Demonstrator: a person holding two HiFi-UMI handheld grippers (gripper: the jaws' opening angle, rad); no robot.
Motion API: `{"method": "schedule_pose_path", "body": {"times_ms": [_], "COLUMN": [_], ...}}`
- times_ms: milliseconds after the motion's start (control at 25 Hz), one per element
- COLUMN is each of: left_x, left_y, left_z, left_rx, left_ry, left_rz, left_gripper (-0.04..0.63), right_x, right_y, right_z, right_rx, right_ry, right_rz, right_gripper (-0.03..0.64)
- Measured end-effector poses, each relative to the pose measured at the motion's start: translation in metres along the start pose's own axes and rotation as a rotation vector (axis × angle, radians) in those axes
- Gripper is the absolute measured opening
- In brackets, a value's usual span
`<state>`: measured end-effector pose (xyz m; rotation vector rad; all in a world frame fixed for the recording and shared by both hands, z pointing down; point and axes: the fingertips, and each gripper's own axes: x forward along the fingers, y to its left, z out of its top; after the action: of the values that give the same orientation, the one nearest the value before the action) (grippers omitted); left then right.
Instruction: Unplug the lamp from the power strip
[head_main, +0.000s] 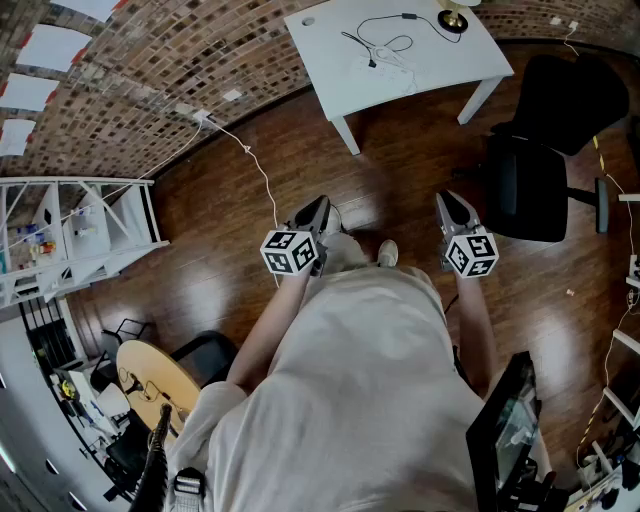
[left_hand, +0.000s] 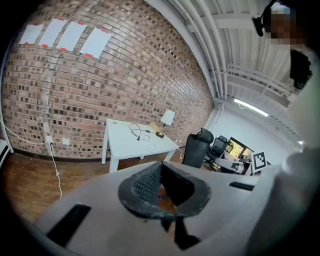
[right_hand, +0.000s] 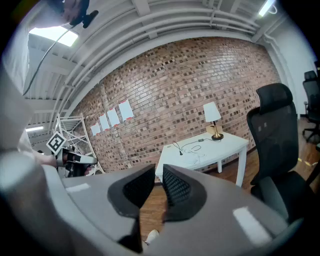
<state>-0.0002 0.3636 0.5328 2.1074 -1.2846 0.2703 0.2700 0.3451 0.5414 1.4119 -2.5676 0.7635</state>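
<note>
A person is standing well apart from the white table (head_main: 340, 80) at twelve o'clock, where the lamp (head_main: 452, 18) is sitting beside the power strip (head_main: 388, 64), holding the left gripper (head_main: 318, 205) pinched together and the right gripper (head_main: 452, 200) slightly parted, both empty, so the unplugging is seemingly not yet starting.

Lamp (head_main: 452, 17) shade cut off at top edge, where its cord (head_main: 380, 18) plugs in too small to tell

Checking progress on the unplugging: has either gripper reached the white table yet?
No: in the head view the left gripper and right gripper hang over the wood floor, well short of the white table.
</note>
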Motion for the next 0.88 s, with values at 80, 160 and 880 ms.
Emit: {"method": "schedule_pose_path", "body": {"times_ms": [80,160,880], "left_x": [0.003,0.007,0.07], "left_y": [0.0,0.003,0.114], "left_z": [0.004,0.007,0.092], "left_rx": [0.009,0.017,0.062], "left_ry": [0.002,0.004,0.012], "left_rz": [-0.009,-0.018,-0.11], "left_gripper": [0.006,0.006,0.011], "right_x": [0.004,0.01,0.136], "right_y": [0.001,0.001,0.031], "right_z": [-0.004,-0.006,0.05], "right_rx": [0.006,0.0,-0.039], "right_ry": [0.013,0.026,0.021], "right_rz": [-0.001,-0.003,-0.09], "right_gripper": [0.039,0.037,0.036]}}
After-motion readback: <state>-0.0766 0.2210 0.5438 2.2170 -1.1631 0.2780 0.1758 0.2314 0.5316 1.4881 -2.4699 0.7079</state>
